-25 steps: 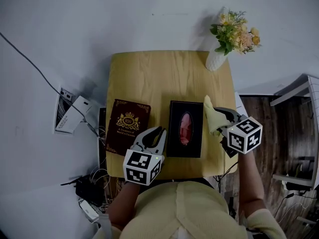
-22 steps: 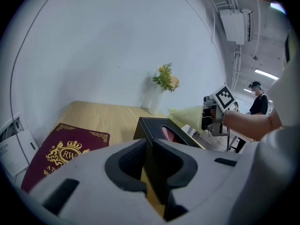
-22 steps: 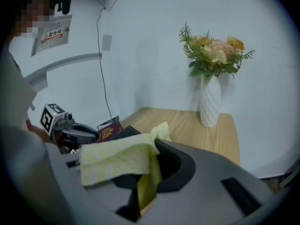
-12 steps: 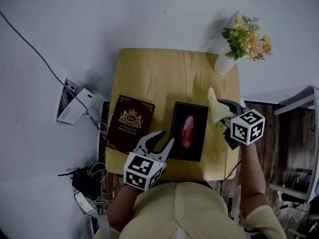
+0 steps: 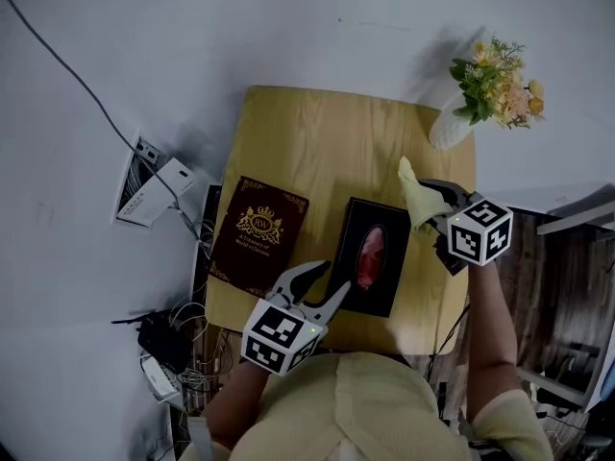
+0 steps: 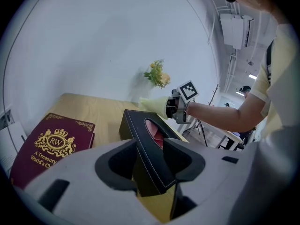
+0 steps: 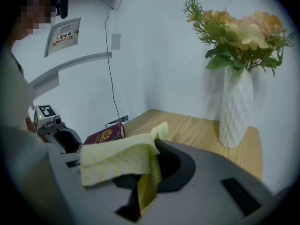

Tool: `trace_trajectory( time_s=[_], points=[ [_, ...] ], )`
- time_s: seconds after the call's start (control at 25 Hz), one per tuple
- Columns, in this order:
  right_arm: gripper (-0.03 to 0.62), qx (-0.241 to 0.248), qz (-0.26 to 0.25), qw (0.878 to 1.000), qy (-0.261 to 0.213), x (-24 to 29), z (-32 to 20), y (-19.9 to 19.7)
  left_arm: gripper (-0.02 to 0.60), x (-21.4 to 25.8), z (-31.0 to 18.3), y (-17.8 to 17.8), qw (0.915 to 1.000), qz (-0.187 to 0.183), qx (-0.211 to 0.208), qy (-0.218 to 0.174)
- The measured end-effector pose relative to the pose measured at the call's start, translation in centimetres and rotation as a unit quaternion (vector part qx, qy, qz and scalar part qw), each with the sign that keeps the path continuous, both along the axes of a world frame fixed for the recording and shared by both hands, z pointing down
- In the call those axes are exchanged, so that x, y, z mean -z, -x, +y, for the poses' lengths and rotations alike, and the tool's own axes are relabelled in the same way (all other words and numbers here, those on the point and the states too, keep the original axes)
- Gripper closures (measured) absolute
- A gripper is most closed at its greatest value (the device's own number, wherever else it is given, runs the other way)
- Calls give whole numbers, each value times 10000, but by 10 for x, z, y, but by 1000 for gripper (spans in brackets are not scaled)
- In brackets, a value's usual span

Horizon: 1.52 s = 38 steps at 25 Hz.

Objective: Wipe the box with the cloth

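On the wooden table (image 5: 317, 142) lies the black box (image 5: 370, 267), its near corner partly hidden between the left gripper (image 5: 327, 281) jaws, which have just been opening. Beside the box, the right gripper (image 5: 432, 205) pinches the yellow cloth (image 5: 415, 195), which drapes over one jaw.

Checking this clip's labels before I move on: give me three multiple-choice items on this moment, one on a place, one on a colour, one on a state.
1. In the head view, where does the red book lie relative to the black box?
A to its left
B to its right
C on top of it
2. What colour is the cloth?
A blue
B pale yellow
C white
3. The right gripper's jaws are:
A open and empty
B shut on the book
C shut on the cloth

Answers:
1 A: the book lies flat beside the box's left side.
2 B: the right gripper view shows it pale yellow.
3 C: the cloth is pinched between the jaws there.
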State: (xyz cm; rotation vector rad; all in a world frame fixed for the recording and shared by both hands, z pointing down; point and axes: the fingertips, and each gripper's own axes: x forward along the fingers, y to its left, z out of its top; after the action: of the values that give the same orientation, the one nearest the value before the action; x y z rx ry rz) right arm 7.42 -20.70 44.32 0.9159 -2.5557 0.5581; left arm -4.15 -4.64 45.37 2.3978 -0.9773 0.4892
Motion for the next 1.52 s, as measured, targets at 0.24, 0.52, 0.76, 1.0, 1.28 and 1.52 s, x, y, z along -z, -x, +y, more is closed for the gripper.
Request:
trace_trajectory(
  time_s=[0.24,0.52,0.76,1.0,1.28,1.52],
  points=[
    [554,475,155,9987,116,-15,8,18,351,-5,16,-16,9978,-202,-621,-153],
    [554,452,34,9987,251,-17,8,18,301,-19,28,-19,9864,-913,-1275,-493],
    [554,408,-20,9984,388,-18,9,19,299,-20,29,-19,9840,-995,-1375,-547],
    [554,352,116,9988,328,-17,15,14,299,-23,27,-18,9876,-806,-1311,-301],
    [554,154,162,9988,443,-20,31,-3,299,-22,27,-16,9867,-575,-1520,43],
    [554,-133,133,9986,501,-21,48,-20,299,-22,27,-15,9826,-637,-1745,48]
  ],
)
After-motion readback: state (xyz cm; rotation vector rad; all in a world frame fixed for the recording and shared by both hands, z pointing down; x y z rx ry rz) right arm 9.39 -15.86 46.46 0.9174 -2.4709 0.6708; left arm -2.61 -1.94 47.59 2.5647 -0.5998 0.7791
